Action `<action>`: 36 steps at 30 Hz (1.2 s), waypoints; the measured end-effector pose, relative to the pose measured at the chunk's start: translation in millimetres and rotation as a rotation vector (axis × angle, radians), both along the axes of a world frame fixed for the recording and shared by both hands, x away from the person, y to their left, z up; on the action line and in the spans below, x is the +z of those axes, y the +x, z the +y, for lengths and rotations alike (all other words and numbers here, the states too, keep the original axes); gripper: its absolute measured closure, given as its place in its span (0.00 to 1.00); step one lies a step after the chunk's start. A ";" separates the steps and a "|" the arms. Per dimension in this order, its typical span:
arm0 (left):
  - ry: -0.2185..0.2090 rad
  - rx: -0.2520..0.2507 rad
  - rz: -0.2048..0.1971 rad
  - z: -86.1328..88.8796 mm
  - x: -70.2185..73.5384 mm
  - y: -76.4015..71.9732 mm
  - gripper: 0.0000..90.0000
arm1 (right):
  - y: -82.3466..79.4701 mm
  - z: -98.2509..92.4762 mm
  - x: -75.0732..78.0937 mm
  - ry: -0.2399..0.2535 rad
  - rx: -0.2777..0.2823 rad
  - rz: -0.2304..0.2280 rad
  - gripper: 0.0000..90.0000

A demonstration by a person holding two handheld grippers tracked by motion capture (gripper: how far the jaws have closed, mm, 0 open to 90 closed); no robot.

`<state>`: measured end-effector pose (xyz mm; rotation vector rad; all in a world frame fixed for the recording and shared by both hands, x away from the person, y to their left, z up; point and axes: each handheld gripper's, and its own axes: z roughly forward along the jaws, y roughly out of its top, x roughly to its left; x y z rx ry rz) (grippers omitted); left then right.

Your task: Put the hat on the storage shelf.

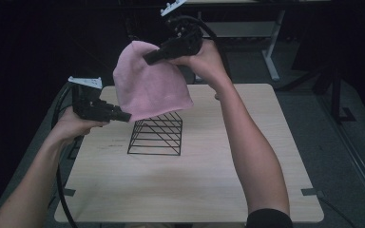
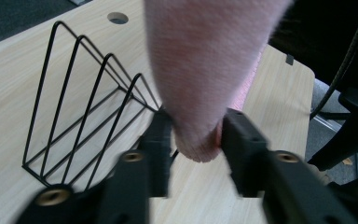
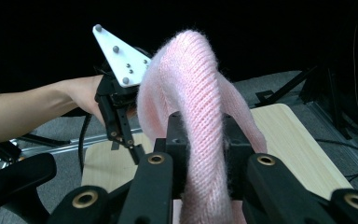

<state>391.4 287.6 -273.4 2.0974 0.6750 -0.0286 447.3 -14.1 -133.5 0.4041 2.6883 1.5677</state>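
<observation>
My right hand-held gripper (image 1: 148, 58) clamps the pink knit beanie's (image 1: 147, 85) crown above the black wire rack (image 1: 157, 135) on the bench (image 1: 195, 180), my left hand-held gripper (image 2: 193, 140) pinches its brim corner; next, stretching calls for steady tension

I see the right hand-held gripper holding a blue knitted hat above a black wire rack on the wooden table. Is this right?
One detail is wrong: the knitted hat is pink, not blue, as the high view shows. The rest holds: the right hand-held gripper holds it above the black wire rack on the wooden table.
</observation>
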 end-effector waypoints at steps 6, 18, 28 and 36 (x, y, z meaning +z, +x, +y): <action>0.020 0.003 -0.025 1.1 -0.3 -1.7 0.92 | 0.7 1.6 -5.3 0.001 -0.003 0.008 0.86; 0.138 0.043 -0.058 -3.9 -9.6 4.2 0.93 | 12.8 -5.3 -32.0 0.029 -0.021 0.054 0.86; 0.181 0.066 -0.052 -5.3 -19.3 14.5 0.93 | 20.0 -7.8 -48.2 0.029 -0.026 0.074 0.86; 0.156 0.056 -0.039 -5.9 -31.2 16.1 0.93 | 23.3 -15.1 -60.2 0.025 -0.040 0.088 0.86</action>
